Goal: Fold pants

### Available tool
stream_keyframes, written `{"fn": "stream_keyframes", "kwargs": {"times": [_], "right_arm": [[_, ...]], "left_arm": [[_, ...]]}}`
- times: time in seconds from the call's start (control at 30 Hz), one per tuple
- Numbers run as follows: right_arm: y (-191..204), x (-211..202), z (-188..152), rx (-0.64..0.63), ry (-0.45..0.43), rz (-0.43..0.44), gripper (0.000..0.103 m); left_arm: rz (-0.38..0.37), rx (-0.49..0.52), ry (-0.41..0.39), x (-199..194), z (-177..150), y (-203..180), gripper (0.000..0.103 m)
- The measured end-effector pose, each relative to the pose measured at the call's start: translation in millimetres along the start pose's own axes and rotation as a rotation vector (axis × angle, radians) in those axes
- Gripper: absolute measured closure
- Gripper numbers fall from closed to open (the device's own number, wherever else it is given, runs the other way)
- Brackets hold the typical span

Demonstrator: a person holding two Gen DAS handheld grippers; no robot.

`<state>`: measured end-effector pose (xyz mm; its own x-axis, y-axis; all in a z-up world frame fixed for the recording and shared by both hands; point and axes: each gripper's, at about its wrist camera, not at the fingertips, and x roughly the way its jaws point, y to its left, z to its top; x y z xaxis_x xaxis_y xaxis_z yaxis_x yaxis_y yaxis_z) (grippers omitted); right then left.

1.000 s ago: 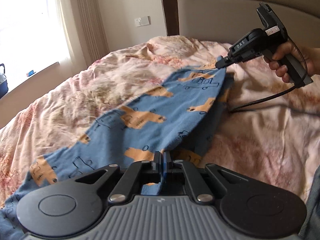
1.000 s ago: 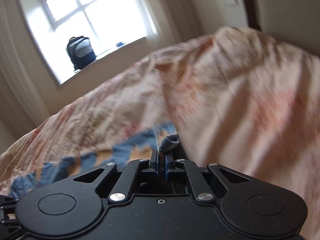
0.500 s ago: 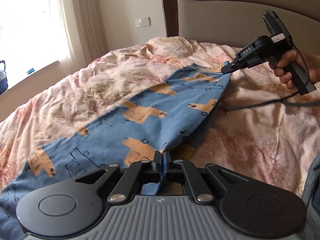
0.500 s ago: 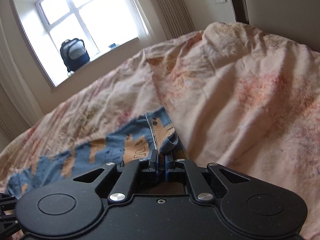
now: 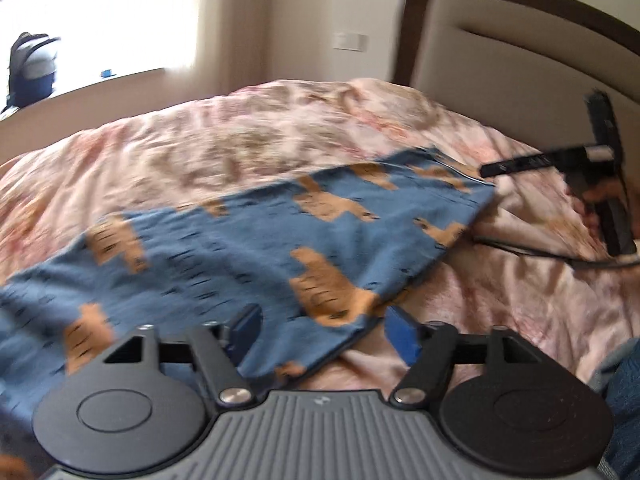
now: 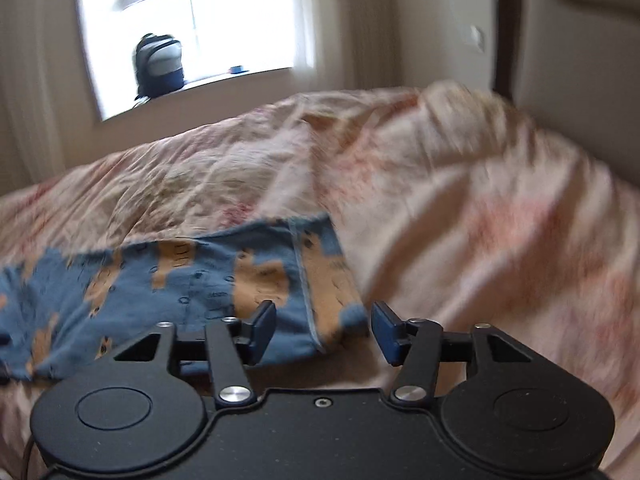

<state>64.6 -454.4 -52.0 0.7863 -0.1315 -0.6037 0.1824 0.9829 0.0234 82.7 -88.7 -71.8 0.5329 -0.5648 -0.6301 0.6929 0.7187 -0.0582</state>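
Blue cotton pants [image 5: 248,248] lie flat on the bed [image 5: 500,320], released a moment ago: both the left gripper [image 5: 322,330] and right gripper [image 6: 324,330] are opening, fingers apart, cloth edge lying loose between them. This fold looks laid.

One pair of pants, one bed, two grippers.

There is one pair of blue pants [image 5: 248,248] on one bed [image 5: 500,320] with one pink quilt [image 6: 480,220]. There are two grippers, the left gripper [image 5: 322,330] and the right gripper [image 6: 324,332], each with two fingers [image 6: 262,330]. One backpack [image 6: 159,65] stands at one window [image 6: 224,20].
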Motion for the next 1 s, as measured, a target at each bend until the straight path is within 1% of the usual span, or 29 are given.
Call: {"fn": "stream_keyframes", "kwargs": {"times": [0.03, 0.1, 0.13, 0.17, 0.2, 0.27, 0.33, 0.4, 0.47, 0.5, 0.57, 0.6, 0.63, 0.67, 0.7, 0.73, 0.8, 0.83, 0.87, 0.93, 0.97, 1.0], "right_arm": [[10.2, 0.9, 3.9, -0.051, -0.006, 0.002, 0.032], [31.7, 5.0, 11.6, -0.152, -0.021, 0.021, 0.03], [42.1, 8.0, 15.1, -0.184, -0.033, 0.047, 0.03], [51.4, 12.7, 18.4, -0.198, -0.028, 0.08, 0.028], [60.9, 19.2, 20.8, -0.211, -0.008, 0.115, 0.026], [78.4, 32.9, 18.7, -0.242, 0.047, 0.161, 0.026], [87.3, 46.0, 6.7, -0.277, 0.129, 0.178, 0.026], [84.2, 50.8, -5.7, -0.296, 0.175, 0.165, 0.025], [76.5, 44.1, -5.3, -0.304, 0.172, 0.162, 0.023], [73.2, 39.8, 0.0, -0.308, 0.157, 0.165, 0.022], [70.4, 35.4, 16.8, -0.345, 0.117, 0.181, 0.019], [72.2, 37.4, 27.5, -0.374, 0.101, 0.199, 0.014], [77.2, 43.1, 39.9, -0.402, 0.087, 0.23, 0.011], [83.2, 51.2, 51.2, -0.42, 0.074, 0.279, 0.01], [90.2, 61.8, 61.9, -0.43, 0.073, 0.346, 0.01], [97.1, 75.8, 72.7, -0.434, 0.086, 0.413, 0.01], [115.0, 106.3, 91.6, -0.414, 0.12, 0.526, 0.01], [123.6, 120.9, 98.4, -0.399, 0.144, 0.578, 0.013], [132.8, 132.0, 103.8, -0.393, 0.171, 0.619, 0.015], [150.2, 151.6, 111.1, -0.421, 0.213, 0.689, 0.023], [158.1, 157.4, 112.1, -0.452, 0.225, 0.714, 0.024], [165.1, 163.0, 111.9, -0.489, 0.238, 0.732, 0.028]], "left_arm": [[0.028, -0.025, 0.001, -2.9, 1.0, 4.7, 0.02], [0.07, -0.088, 0.012, -7.3, 1.9, 17.2, 0.019], [0.093, -0.122, 0.027, -8.4, 1.2, 23.8, 0.019], [0.122, -0.151, 0.055, -8.2, 0.4, 30.5, 0.019], [0.155, -0.17, 0.105, -6.7, -1.0, 37.1, 0.02], [0.193, -0.164, 0.177, -4.7, -5.6, 44.4, 0.02], [0.192, -0.128, 0.205, -9.7, -11.9, 47.9, 0.02], [0.172, -0.086, 0.238, -16.6, -13.7, 50.4, 0.02], [0.151, -0.071, 0.258, -24.5, -7.7, 57.5, 0.017], [0.135, -0.075, 0.25, -27.6, -2.6, 62.7, 0.015], [0.115, -0.099, 0.203, -32.6, 13.2, 77.6, 0.006], [0.112, -0.115, 0.172, -31.7, 23.8, 85.3, 0.003], [0.113, -0.128, 0.137, -30.2, 34.2, 95.2, 0.0], [0.12, -0.136, 0.099, -26.0, 45.1, 106.4, 0.0], [0.122, -0.138, 0.077, -18.1, 55.1, 118.6, 0.0], [0.123, -0.139, 0.07, -7.0, 65.2, 130.3, 0.0], [0.138, -0.145, 0.079, 18.3, 81.7, 155.9, 0.0], [0.134, -0.153, 0.088, 29.9, 87.5, 168.0, 0.001], [0.122, -0.165, 0.098, 40.0, 91.8, 179.0, 0.004], [0.066, -0.203, 0.134, 59.7, 99.3, 198.8, 0.01], [0.034, -0.228, 0.154, 67.1, 101.2, 206.9, 0.015], [0.006, -0.251, 0.177, 73.6, 102.9, 213.0, 0.018]]}}
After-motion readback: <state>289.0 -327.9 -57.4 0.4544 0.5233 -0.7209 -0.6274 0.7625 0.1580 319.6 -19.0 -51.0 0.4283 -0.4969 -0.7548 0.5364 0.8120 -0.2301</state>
